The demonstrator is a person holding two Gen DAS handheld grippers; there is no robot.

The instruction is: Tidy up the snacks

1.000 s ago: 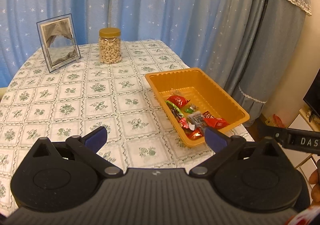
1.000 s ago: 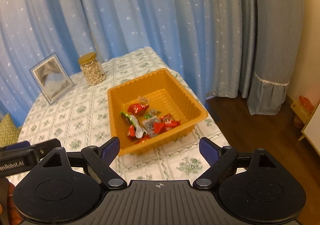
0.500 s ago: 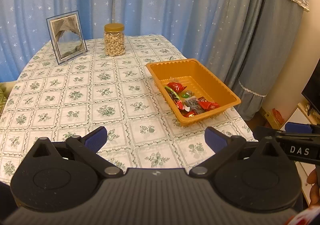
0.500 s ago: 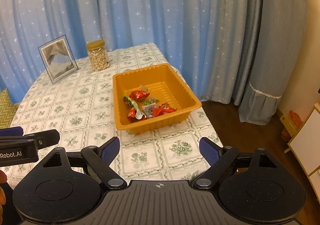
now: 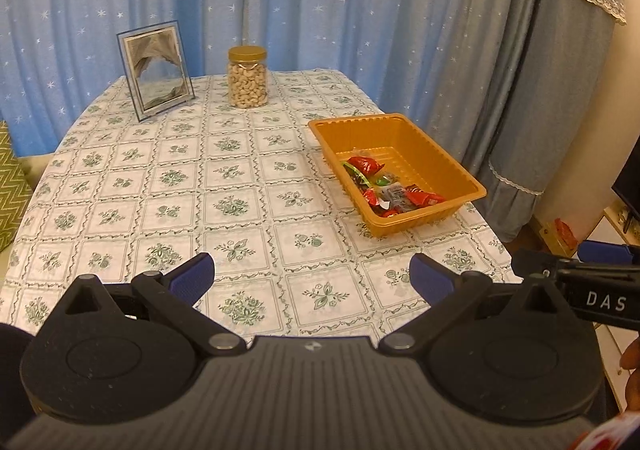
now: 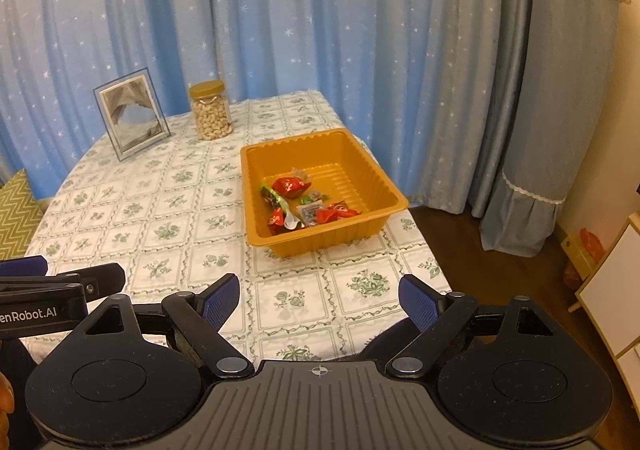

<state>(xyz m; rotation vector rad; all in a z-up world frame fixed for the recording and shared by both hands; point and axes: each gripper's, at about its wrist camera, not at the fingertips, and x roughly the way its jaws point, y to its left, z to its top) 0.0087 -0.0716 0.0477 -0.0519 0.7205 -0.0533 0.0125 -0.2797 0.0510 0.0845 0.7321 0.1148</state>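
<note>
An orange tray (image 5: 436, 154) (image 6: 360, 154) sits on the right side of the table and holds several wrapped snacks (image 5: 384, 186) (image 6: 304, 202), mostly red with some green. My left gripper (image 5: 312, 278) is open and empty, held over the table's near edge, well short of the tray. My right gripper (image 6: 320, 298) is open and empty, also back over the near edge. Each gripper shows at the side of the other's view.
A jar of cashews (image 5: 247, 77) (image 6: 209, 111) and a framed picture (image 5: 155, 71) (image 6: 130, 112) stand at the far end of the flowered tablecloth (image 5: 168, 186). Blue star curtains hang behind. The floor and a white cabinet (image 6: 608, 290) are to the right.
Both grippers have drawn back and up from the tray, which now looks smaller and farther. Both stay open and empty.
</note>
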